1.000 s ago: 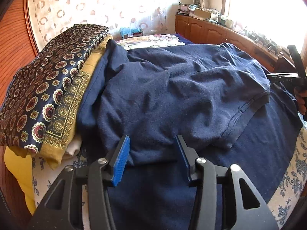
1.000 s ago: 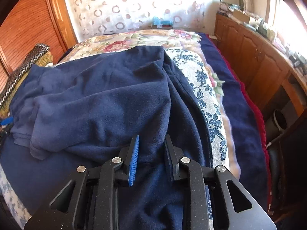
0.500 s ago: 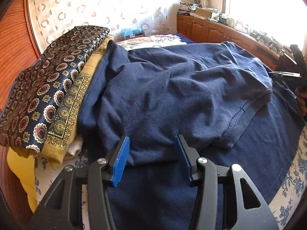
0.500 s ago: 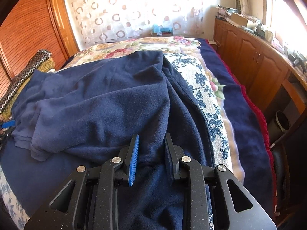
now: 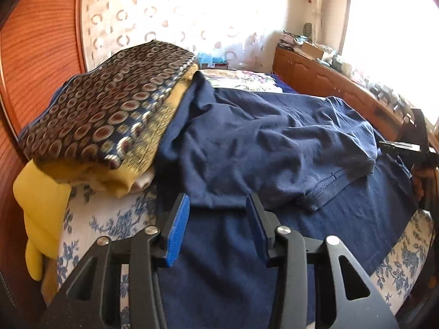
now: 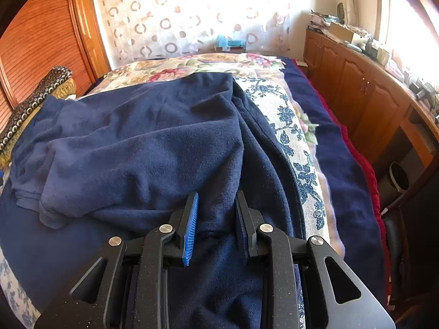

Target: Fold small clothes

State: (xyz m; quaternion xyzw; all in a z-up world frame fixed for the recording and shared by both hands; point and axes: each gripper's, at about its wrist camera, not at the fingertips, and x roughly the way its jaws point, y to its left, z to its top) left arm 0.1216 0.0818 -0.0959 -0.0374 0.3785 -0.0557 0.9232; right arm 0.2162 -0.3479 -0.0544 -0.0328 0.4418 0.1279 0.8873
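A navy garment (image 5: 260, 148) lies crumpled across the bed, its stitched sleeve hem (image 5: 329, 181) towards me. My left gripper (image 5: 219, 208) hovers at the garment's near folded edge. Its jaws are closing, and the blue pads (image 5: 178, 227) do not press the cloth. At the right edge of that view a hand holds my right gripper (image 5: 411, 148). In the right wrist view my right gripper (image 6: 216, 219) is shut on a bunched fold of the navy garment (image 6: 153, 148), which rises between its pads.
A stack of folded cloths (image 5: 109, 115), patterned over yellow, sits to the left against a wooden headboard (image 5: 35, 54). The floral bedspread (image 6: 296, 142) shows beside the garment. A cluttered wooden cabinet (image 6: 370, 96) runs along the right under a bright window.
My left gripper has drawn back and rolled. The garment's edge, earlier well between its fingers, now lies at the fingertips, and the jaws have narrowed a little. The right gripper has kept still.
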